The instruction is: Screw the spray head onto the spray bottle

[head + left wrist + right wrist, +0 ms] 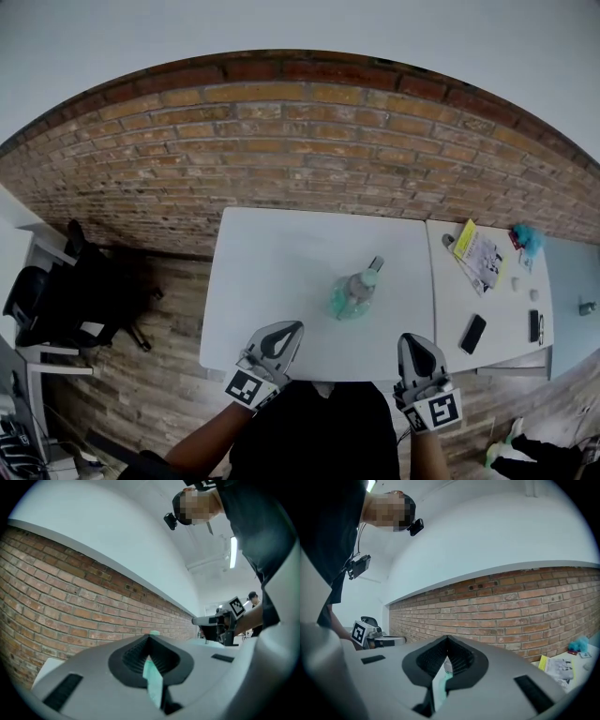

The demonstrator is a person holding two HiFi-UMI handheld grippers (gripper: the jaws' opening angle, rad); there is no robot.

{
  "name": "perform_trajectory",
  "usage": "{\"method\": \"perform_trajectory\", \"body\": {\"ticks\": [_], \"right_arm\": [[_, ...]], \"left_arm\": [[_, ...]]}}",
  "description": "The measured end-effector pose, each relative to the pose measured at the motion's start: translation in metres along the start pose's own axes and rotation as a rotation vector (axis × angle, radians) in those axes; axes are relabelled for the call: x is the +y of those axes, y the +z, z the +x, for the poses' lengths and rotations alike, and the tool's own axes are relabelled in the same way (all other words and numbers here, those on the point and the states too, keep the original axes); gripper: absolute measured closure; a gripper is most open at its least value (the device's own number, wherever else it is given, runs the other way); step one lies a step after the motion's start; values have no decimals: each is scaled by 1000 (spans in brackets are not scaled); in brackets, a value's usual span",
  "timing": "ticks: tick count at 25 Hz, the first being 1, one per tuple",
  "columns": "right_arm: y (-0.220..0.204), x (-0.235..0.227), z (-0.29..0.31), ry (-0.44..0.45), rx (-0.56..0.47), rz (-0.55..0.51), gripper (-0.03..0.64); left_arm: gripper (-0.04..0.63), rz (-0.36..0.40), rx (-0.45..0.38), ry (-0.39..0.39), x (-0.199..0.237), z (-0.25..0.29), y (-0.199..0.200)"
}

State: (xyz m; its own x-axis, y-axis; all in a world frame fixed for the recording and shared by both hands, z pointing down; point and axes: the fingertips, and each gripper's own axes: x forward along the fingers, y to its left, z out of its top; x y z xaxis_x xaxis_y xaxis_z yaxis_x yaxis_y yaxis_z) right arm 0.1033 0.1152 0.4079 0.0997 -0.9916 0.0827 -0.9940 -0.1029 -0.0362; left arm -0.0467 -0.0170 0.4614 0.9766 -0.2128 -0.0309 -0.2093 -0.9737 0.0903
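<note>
Bottle (349, 298), spray head (374, 266) apparently on its neck, tightness unclear; left gripper (296, 328) and right gripper (407, 339) closed, empty, well short of it.

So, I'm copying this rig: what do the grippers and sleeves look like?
The left gripper and right gripper are light grey wedges with black ribbed jaws; each carries a white cube with a black square marker. The person's top is black.
</note>
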Motion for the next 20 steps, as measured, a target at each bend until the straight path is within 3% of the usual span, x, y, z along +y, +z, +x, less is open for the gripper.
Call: {"method": "perform_trajectory", "body": {"ticks": [3, 10, 20], "right_arm": [[6, 3, 0, 6, -26, 5, 609], [12, 13, -25, 58, -60, 1, 609], [15, 27, -140, 91, -108, 9, 609]], "left_arm": [[594, -47, 7, 65, 1, -17, -3], [594, -5, -10, 141, -31, -53, 10], [594, 19, -22, 239, -153, -101, 14]]}}
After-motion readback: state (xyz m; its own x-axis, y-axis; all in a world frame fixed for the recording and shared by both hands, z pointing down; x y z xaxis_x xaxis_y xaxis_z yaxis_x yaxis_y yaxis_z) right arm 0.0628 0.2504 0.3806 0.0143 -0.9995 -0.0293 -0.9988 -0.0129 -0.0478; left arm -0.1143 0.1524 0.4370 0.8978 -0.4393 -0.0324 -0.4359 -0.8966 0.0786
